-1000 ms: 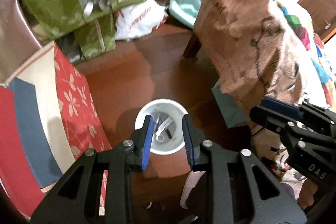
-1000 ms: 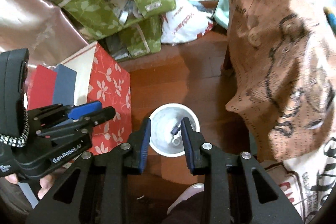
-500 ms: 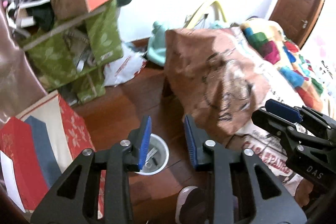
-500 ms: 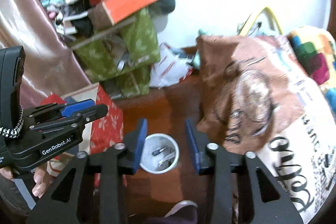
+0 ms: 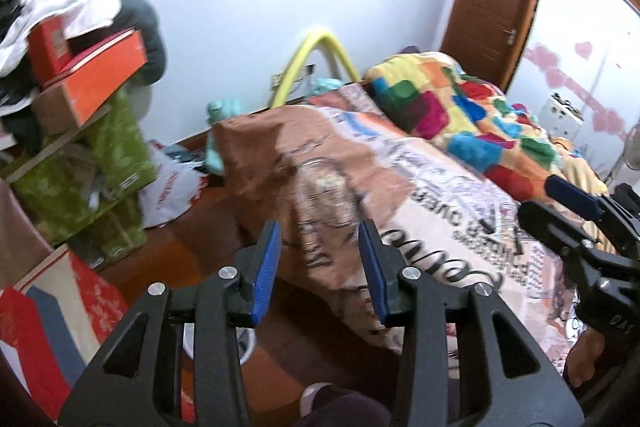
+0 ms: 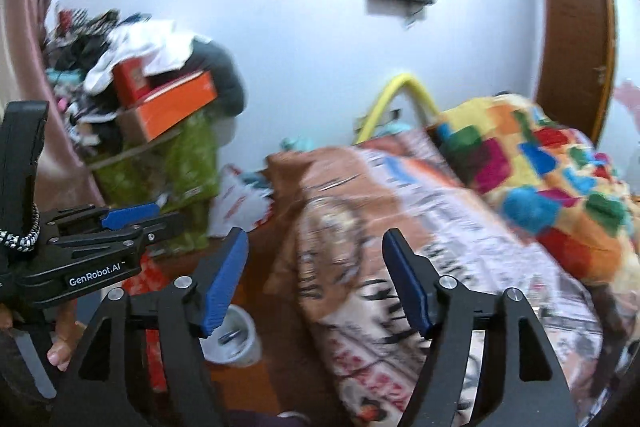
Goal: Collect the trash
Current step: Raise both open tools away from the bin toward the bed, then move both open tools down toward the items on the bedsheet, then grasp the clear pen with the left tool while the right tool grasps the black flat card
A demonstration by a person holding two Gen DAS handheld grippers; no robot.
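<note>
A white trash bin (image 6: 234, 339) with a few small items inside stands on the wooden floor beside the bed; in the left wrist view only a sliver of the bin (image 5: 247, 345) shows behind the fingers. My left gripper (image 5: 320, 269) is open and empty, raised and facing the bed. My right gripper (image 6: 314, 283) is open and empty, wider apart, above the bin and the bed corner. The left gripper (image 6: 132, 217) shows at the left of the right wrist view; the right gripper (image 5: 576, 203) shows at the right of the left wrist view.
A bed with a brown printed sheet (image 5: 360, 187) and a patchwork blanket (image 5: 460, 107) fills the right. Green storage bags (image 5: 80, 183), orange boxes (image 5: 92, 75) and clothes pile at left. Red floral box (image 5: 60, 323) stands near the bin. Door (image 5: 492, 7) behind.
Both grippers have lifted and tilted up from over the bin toward the bed and wall. The bin has dropped to the bottom of the views. The right jaws have opened wider.
</note>
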